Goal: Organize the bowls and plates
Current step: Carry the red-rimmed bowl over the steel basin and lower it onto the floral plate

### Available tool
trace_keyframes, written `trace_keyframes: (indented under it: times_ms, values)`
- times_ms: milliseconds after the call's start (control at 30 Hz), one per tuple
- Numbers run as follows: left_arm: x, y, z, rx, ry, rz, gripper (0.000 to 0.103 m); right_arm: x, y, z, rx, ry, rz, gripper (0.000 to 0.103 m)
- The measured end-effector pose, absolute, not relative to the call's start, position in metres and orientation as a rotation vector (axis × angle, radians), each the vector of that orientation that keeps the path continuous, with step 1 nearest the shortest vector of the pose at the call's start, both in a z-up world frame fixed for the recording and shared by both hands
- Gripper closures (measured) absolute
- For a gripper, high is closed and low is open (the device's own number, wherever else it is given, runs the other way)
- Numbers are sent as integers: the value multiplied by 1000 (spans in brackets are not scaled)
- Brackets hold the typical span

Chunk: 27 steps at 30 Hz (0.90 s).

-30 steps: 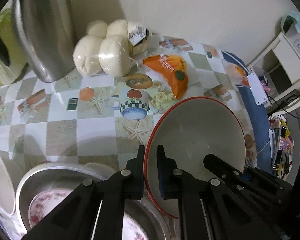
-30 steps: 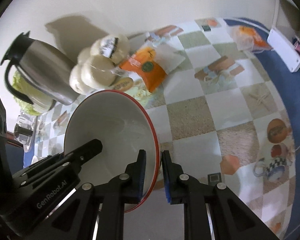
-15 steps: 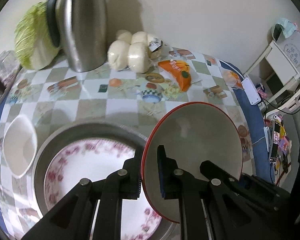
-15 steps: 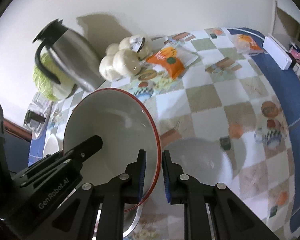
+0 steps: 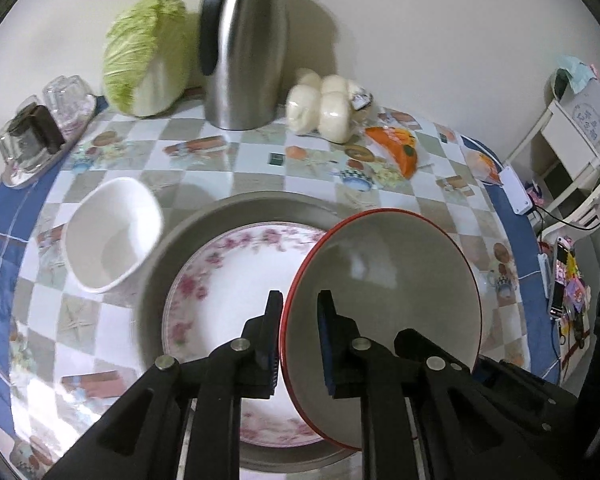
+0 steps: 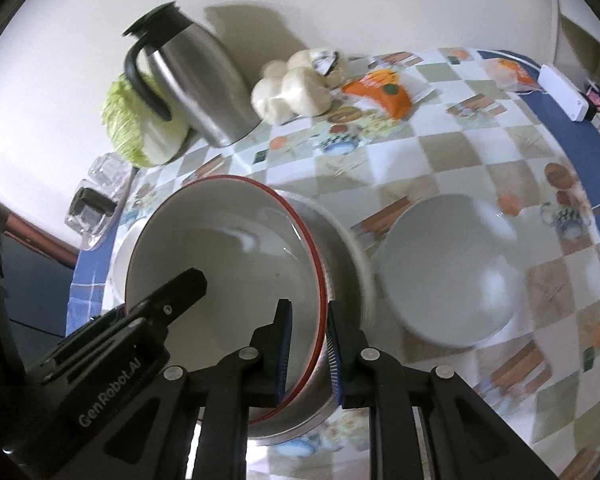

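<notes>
Both tongs pinch the same red-rimmed bowl [image 5: 380,280] by its rim: the left gripper [image 5: 298,336] clamps the rim's left edge at lower centre of its view, though its jaws are just starting to ease apart with the rim between them, and the right gripper [image 6: 306,346] is closed on the opposite edge. The bowl hangs tilted above a wide metal basin [image 5: 220,216] that fills the lower middle of the left view, with a floral plate [image 5: 224,276] lying flat inside it. Just left of the basin sits a white square bowl [image 5: 108,240] on the checked tablecloth [image 5: 112,160]. In the right view a pale round bowl [image 6: 448,268] rests on the cloth just right of the basin. Along the wall at the top stand a steel thermos jug [image 5: 244,52], a cabbage [image 5: 148,52] to its left, and bagged white buns [image 5: 324,106] with an orange packet [image 5: 396,146] to its right. Upturned glasses on a tray [image 5: 36,136] occupy the far left edge. All of these lie clear of the basin.
</notes>
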<state>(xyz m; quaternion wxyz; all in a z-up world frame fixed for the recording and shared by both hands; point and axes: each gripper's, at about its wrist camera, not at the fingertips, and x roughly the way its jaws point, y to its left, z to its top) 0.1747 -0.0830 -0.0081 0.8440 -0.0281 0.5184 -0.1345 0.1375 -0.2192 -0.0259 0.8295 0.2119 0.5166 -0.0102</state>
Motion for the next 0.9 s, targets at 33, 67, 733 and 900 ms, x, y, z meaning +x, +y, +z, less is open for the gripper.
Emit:
trace_keyframes:
  times_ms: [33,67,733,900]
  values:
    - [173,-79,-8,-64,1094,-279,87,137,-214,-26,454,1101,-12,84]
    - [172,-73,-8,-74,1094,-275,87,137,-211,-26,459,1101,-8,84]
    - [173,-16,-9,-222,1097,-237,87,140,-164,-25,506,1094,22,84]
    - [176,-15,-13,-232,1102,-239,83,143,-162,-25,492,1094,3,84]
